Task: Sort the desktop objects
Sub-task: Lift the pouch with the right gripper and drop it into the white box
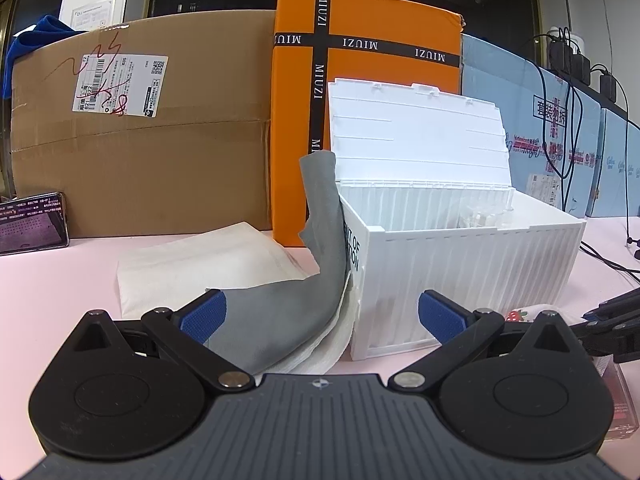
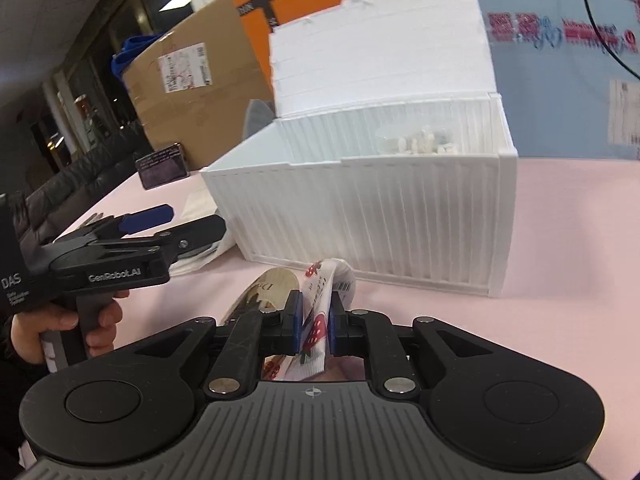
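A white ribbed storage box [image 1: 472, 264] with its lid raised stands on the pink table; it also shows in the right wrist view [image 2: 384, 216], with small white items inside. A grey cloth [image 1: 304, 304] lies on white tissue and leans against the box's left side. My left gripper [image 1: 320, 316] is open, its jaws spread around the cloth and the box corner. My right gripper [image 2: 314, 320] is shut on a white strawberry-print packet [image 2: 320, 300], held just in front of the box. A shiny gold-toned item [image 2: 268, 292] lies beside the packet.
A cardboard box [image 1: 140, 140] and an orange MIUZI box [image 1: 360, 60] stand behind. A phone [image 1: 32, 224] lies at far left. A white tissue sheet [image 1: 192, 264] lies on the table. Blue panels and cables [image 1: 568, 120] run along the right.
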### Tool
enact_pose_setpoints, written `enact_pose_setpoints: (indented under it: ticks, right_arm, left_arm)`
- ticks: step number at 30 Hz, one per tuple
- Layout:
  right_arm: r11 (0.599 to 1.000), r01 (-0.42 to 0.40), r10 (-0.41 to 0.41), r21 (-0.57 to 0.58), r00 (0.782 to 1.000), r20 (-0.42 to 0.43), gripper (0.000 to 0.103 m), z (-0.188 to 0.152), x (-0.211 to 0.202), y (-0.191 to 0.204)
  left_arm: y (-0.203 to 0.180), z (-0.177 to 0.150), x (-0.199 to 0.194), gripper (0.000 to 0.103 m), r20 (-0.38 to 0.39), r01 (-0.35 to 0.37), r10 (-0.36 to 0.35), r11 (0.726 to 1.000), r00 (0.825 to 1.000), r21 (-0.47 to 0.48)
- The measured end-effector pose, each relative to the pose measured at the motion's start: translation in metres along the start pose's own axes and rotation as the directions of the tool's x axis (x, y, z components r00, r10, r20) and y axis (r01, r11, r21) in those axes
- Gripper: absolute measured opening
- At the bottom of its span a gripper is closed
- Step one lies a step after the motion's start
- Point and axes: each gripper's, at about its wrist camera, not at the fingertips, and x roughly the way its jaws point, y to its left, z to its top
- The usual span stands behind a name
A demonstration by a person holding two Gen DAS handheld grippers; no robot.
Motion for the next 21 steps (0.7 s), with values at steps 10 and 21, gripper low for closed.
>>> enact_pose_setpoints:
  ticks: [10,21]
  right_arm:
    - [0.991,-0.032,0.03,0.128,0.999,0.012,0.012,-0.005,0.0,-0.012]
    - [0.997,-0.038,0.028,0.063,0.988,0.153,0.006,0.002,-0.042,0.002]
  left_arm:
    - [-0.001,0.001,0.001,0.103,0.0,-0.002,0.002,1.0,1.0,0.003]
    - [0.003,0.006,-0.004,0.103,0.023,0.034,-0.033,0.998,0.999,-0.054]
